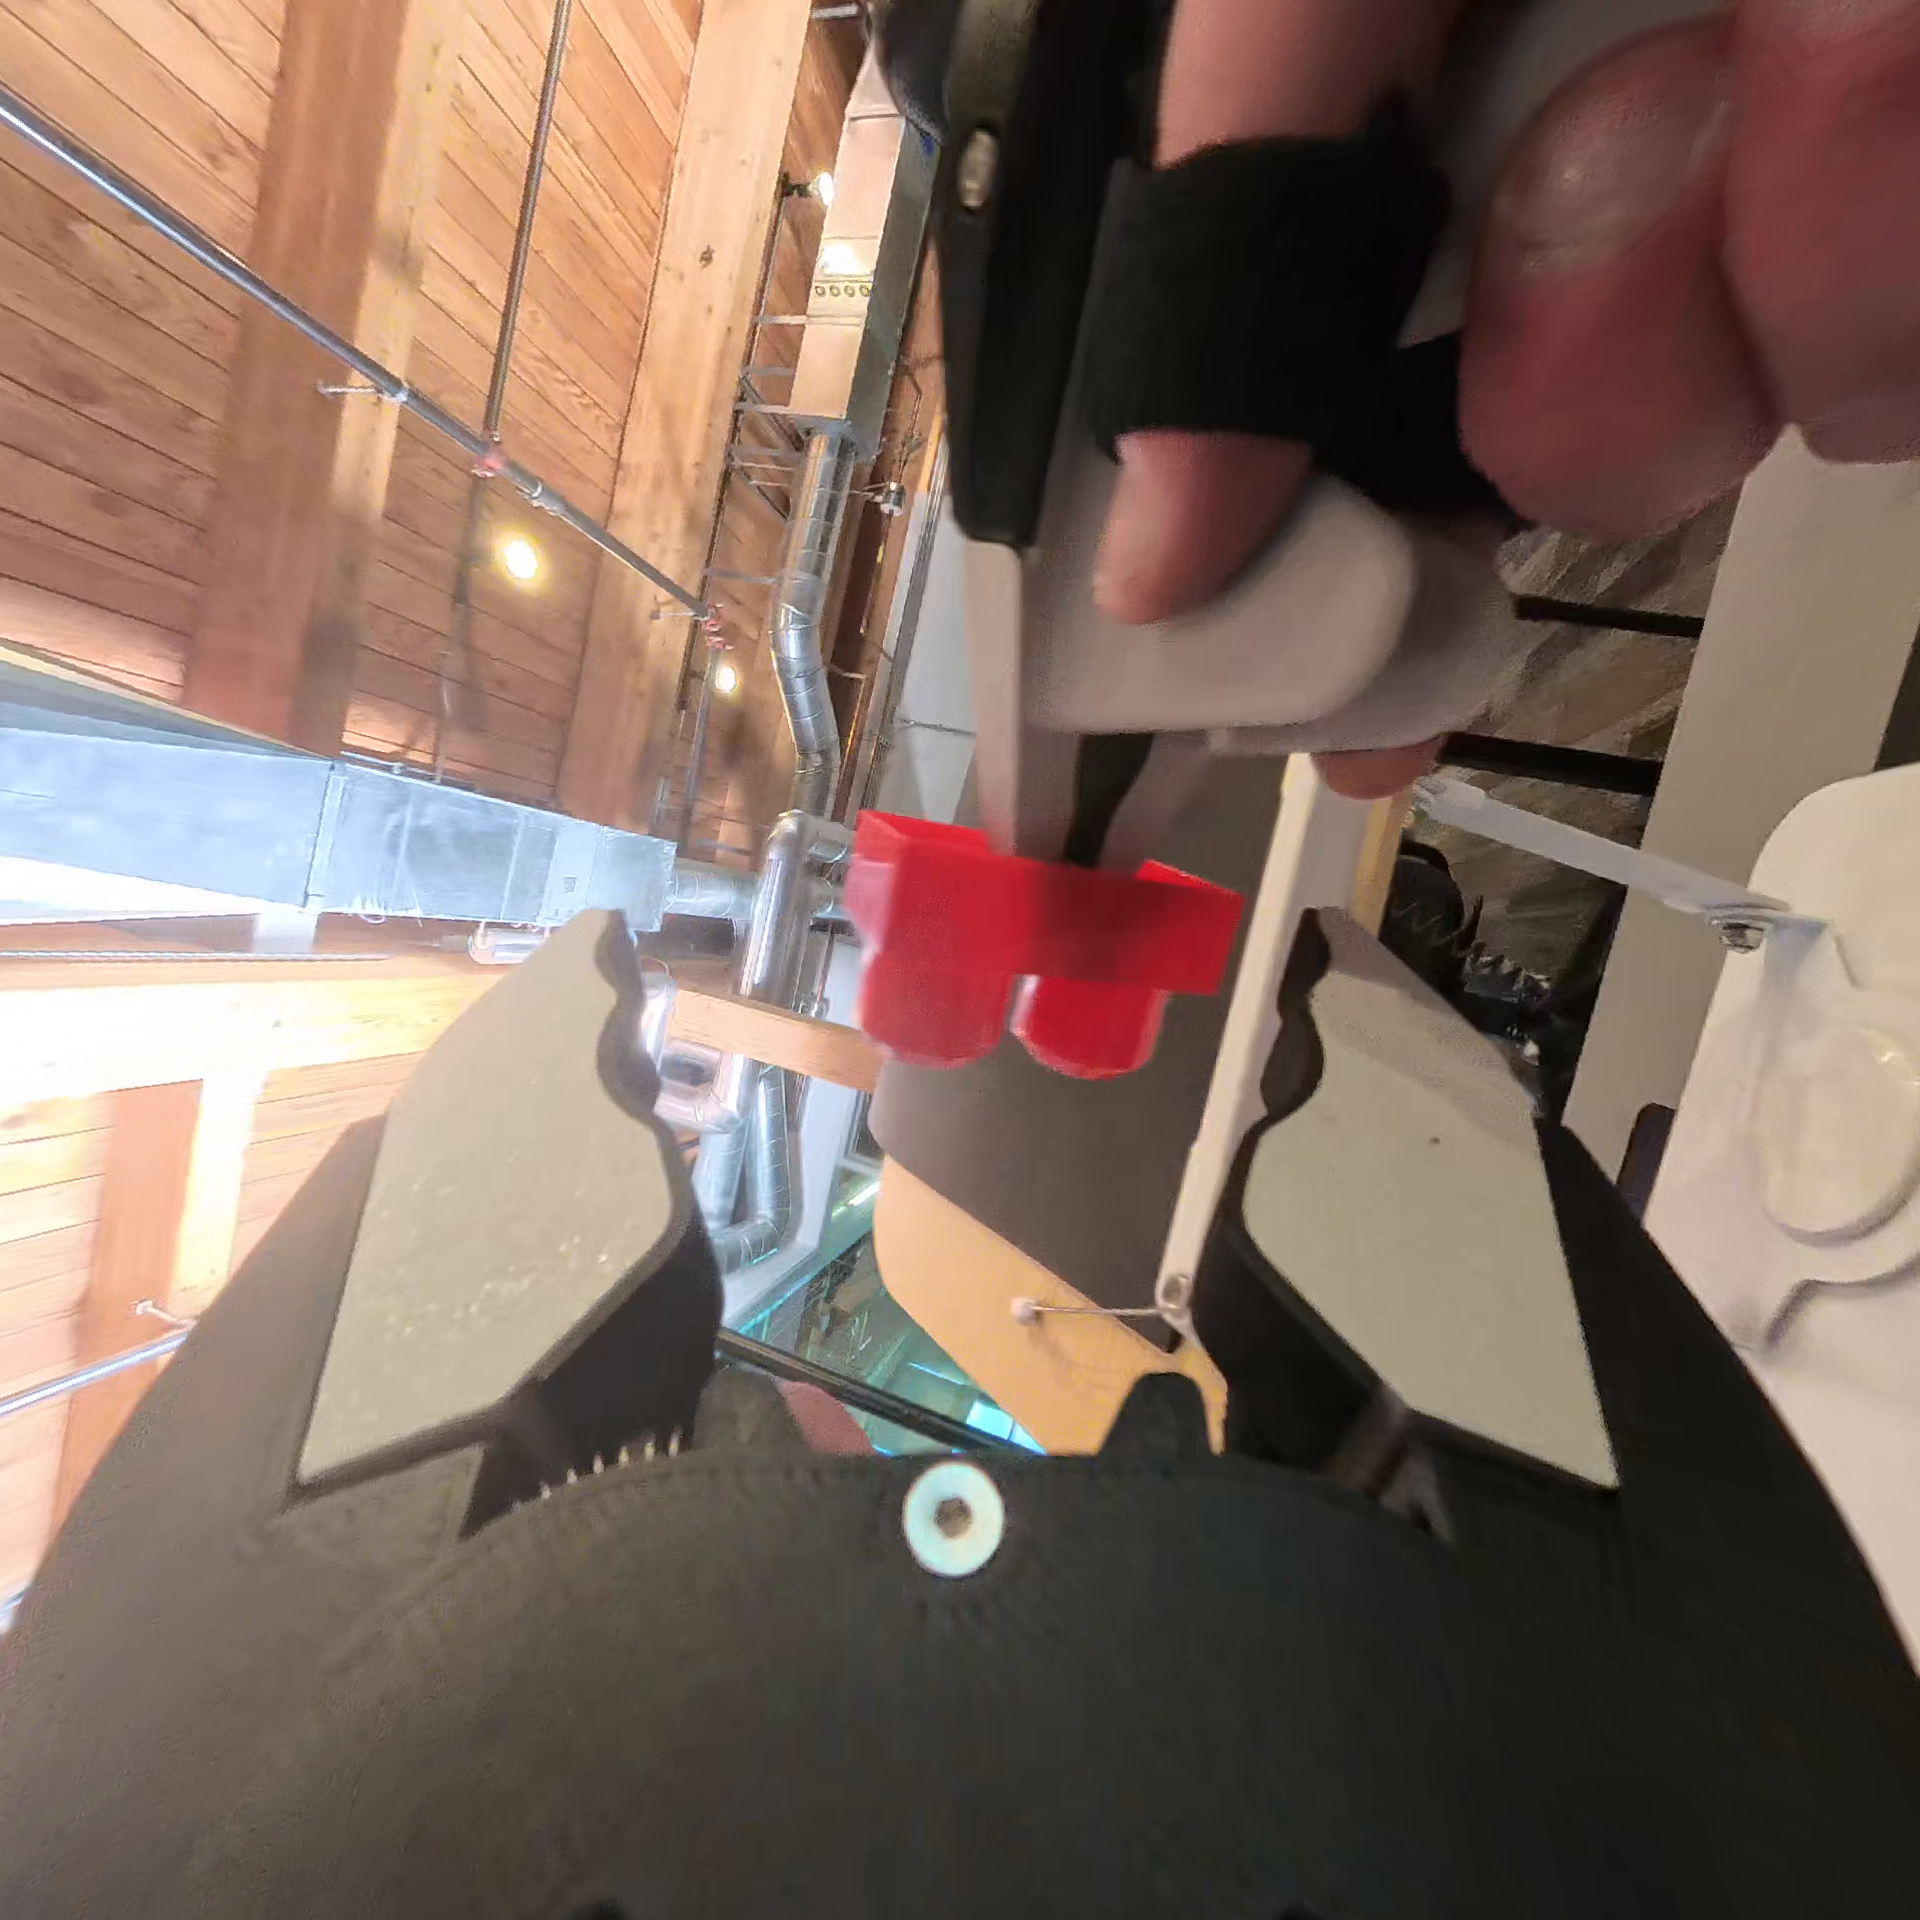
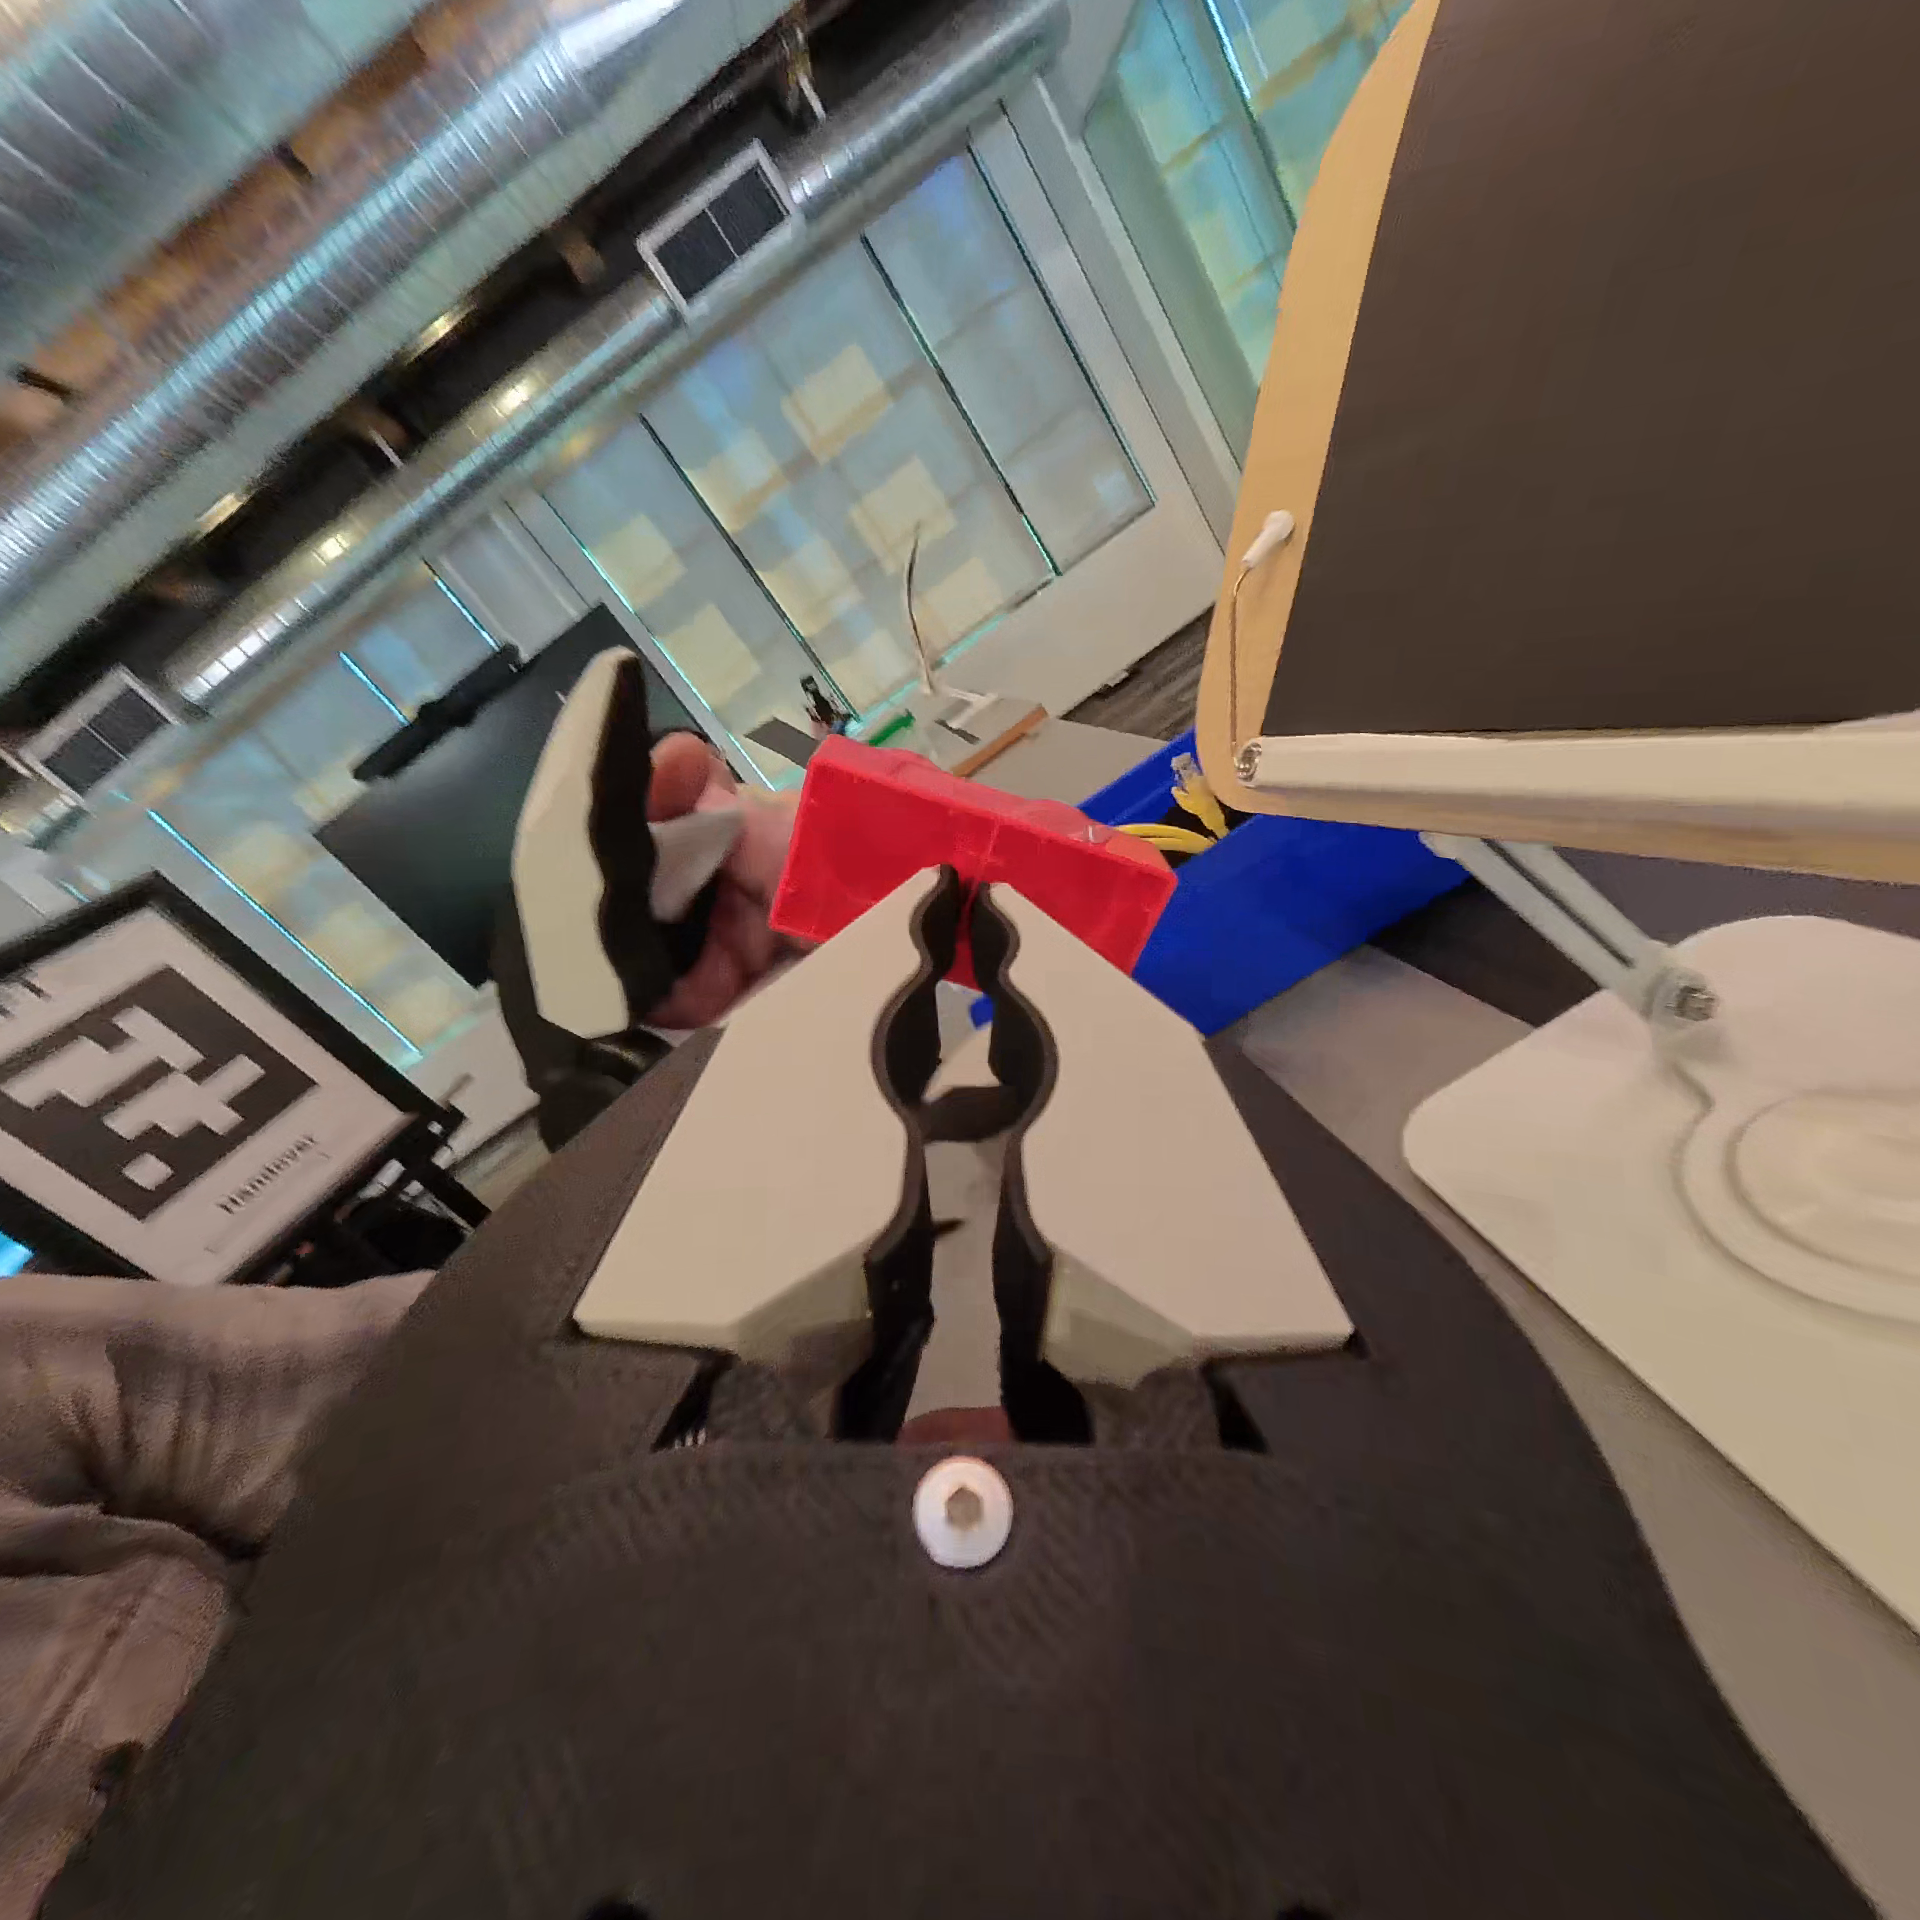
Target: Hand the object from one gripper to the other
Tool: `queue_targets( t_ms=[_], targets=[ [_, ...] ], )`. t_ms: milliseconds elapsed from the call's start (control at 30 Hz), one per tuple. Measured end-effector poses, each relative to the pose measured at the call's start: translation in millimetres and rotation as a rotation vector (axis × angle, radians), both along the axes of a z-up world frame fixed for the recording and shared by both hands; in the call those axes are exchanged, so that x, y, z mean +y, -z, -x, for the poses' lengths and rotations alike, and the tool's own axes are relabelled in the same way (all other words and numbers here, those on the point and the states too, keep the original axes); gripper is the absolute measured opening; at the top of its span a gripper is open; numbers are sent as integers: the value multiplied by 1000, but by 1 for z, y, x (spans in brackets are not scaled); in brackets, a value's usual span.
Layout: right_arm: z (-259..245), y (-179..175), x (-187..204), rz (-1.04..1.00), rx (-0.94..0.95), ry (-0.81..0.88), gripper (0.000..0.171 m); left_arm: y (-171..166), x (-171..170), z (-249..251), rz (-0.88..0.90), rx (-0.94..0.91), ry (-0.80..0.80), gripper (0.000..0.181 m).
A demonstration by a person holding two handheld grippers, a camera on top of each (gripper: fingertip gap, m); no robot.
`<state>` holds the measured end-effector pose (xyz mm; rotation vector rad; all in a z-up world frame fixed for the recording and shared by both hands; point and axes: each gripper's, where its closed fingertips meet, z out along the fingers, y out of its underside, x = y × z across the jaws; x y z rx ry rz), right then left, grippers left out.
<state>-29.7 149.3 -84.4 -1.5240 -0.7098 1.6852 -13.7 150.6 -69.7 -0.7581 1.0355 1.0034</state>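
While the left gripper (image 1: 961, 997) points up with its jaws spread wide and empty, the right gripper (image 2: 961, 904) has its jaws pinched onto the red plastic two-stud building brick (image 2: 971, 847). That brick (image 1: 1039, 956) hangs just ahead of the left jaws, centred on their gap, touching neither.

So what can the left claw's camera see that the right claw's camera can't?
Only the left wrist view shows the wooden ceiling and the hand working the right claw.

Only the right wrist view shows the blue bin, the black-and-white marker board and the big windows.

Both show the red block pinched in the right claw, and the white lamp base. The left claw is open.
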Motion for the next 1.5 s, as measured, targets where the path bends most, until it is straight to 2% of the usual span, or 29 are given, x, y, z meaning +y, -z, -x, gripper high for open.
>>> queue_targets(
  t_ms=[100, 233, 300, 400, 600, 667, 767, 1067, 1167, 1300, 1400, 1467, 1500],
  targets=[
    [6, 1, -2, 59, 25, -11, 0, 6, 9, 8, -72, 0, -57, 121],
    [17, 2, -12, 93, 27, -44, 0, 11, 14, 15, -147, 15, -99, 119],
    [22, 5, -14, 97, 12, -46, 0, 14, 12, 15, -177, 33, -85, 109],
    [25, 9, -14, 117, 9, -44, 0, 11, 10, 18, -202, 25, -87, 85],
    [26, 6, -14, 125, 26, -36, 0, 8, 9, 22, -202, 1, -102, 80],
    [27, 5, -13, 126, 34, -25, 0, 7, 9, 23, -183, -12, -95, 80],
    [27, 5, -12, 100, 24, -10, 26, 6, 8, 21, -146, -37, -63, 79],
    [8, -10, -14, -91, -11, -13, 39, -1, 14, 35, 123, -181, 21, 79],
    [-1, -18, -13, -235, -48, 41, 50, 1, 13, 33, 238, -227, 86, 79],
    [-11, -20, -14, -473, -135, 106, 49, 5, 0, 18, 392, -273, 252, 79],
    [-17, -23, -22, -514, -106, 49, 47, 6, -22, 0, 492, -279, 438, 80],
    [-22, -25, -29, -467, -53, -23, 46, -1, -38, -10, 540, -326, 565, 80],
    [-23, -26, -37, -432, -11, -91, 51, -5, -47, -15, 562, -348, 632, 80]
  ],
)
